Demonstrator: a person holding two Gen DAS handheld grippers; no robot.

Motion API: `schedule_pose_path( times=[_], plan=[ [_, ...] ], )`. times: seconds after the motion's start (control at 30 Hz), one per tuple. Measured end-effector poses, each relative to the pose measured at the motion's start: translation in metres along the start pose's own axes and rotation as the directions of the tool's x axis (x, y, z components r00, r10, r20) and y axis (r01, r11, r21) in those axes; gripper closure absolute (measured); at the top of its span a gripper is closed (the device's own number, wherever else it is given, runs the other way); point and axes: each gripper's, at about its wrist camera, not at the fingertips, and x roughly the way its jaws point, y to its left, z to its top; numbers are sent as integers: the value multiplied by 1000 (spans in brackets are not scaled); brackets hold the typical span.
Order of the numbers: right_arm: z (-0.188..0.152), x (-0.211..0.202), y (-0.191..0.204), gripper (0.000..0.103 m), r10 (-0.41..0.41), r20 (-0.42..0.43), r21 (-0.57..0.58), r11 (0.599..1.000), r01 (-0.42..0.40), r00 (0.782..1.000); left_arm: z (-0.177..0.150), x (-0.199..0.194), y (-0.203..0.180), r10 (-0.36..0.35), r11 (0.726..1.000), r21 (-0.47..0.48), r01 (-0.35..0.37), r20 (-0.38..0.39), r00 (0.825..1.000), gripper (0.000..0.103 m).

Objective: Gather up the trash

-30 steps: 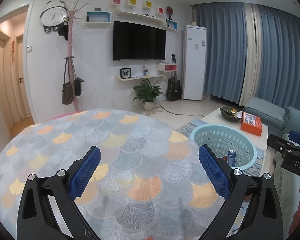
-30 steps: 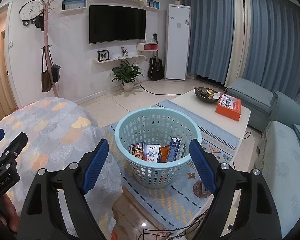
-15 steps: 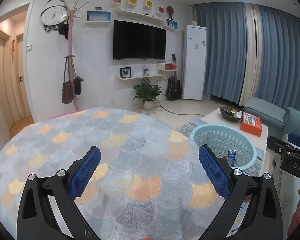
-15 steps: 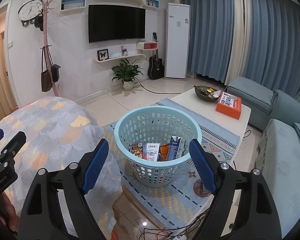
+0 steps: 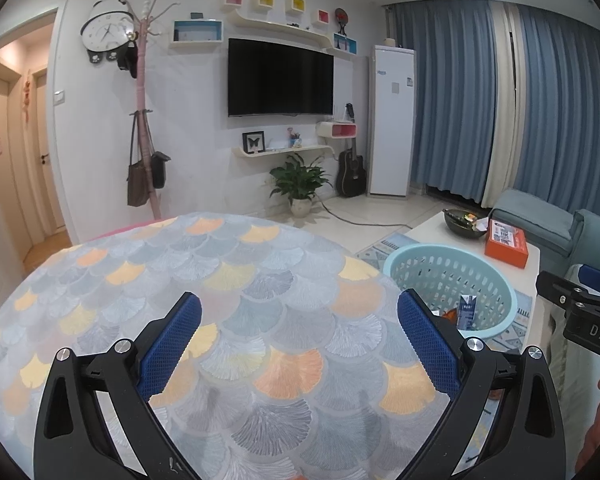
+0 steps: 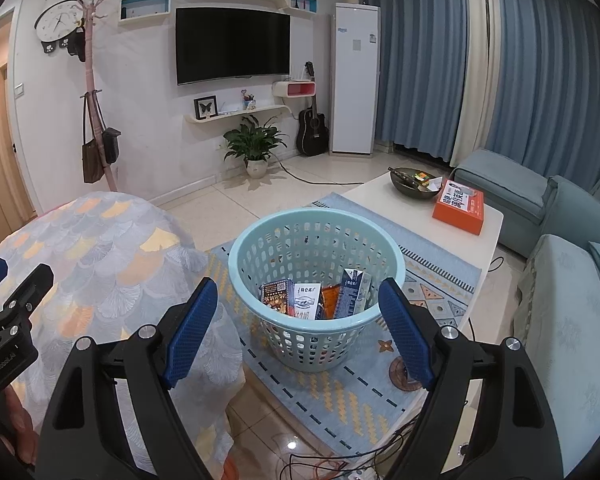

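A light blue plastic basket (image 6: 260,248) stands on the rug and holds several cartons and wrappers (image 6: 312,300). It also shows in the left wrist view (image 5: 496,276), right of the round table (image 5: 220,280). My right gripper (image 6: 298,330) is open and empty, above the basket's near side. My left gripper (image 5: 300,336) is open and empty over the round table with its scale-patterned cloth. No trash shows on the cloth.
A white coffee table (image 6: 380,196) behind the basket carries an orange box (image 6: 458,206) and a dark bowl (image 6: 414,182). A blue-grey sofa (image 6: 560,280) is at the right. Cables (image 6: 332,464) lie on the floor below.
Both views have shifted only slightly. Both grippers stay open and empty, and the basket's contents look the same.
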Motion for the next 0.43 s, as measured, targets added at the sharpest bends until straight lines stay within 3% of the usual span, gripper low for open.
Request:
schedule_pose_path(
  times=[0.13, 0.3, 0.43],
  plan=[
    [-1, 1, -1, 24, 2, -5, 3, 1000, -2, 1000, -1, -5, 2, 23, 1000, 6, -23, 33, 999, 8],
    [0, 0, -1, 25, 3, -3, 3, 1000, -3, 1000, 0, 1, 6, -19, 1000, -16, 19, -19, 1000, 7],
    [2, -2, 0, 25, 6, 2, 6, 1000, -6, 1000, 2, -1, 7, -18, 1000, -22, 18, -11, 1000, 7]
  ],
)
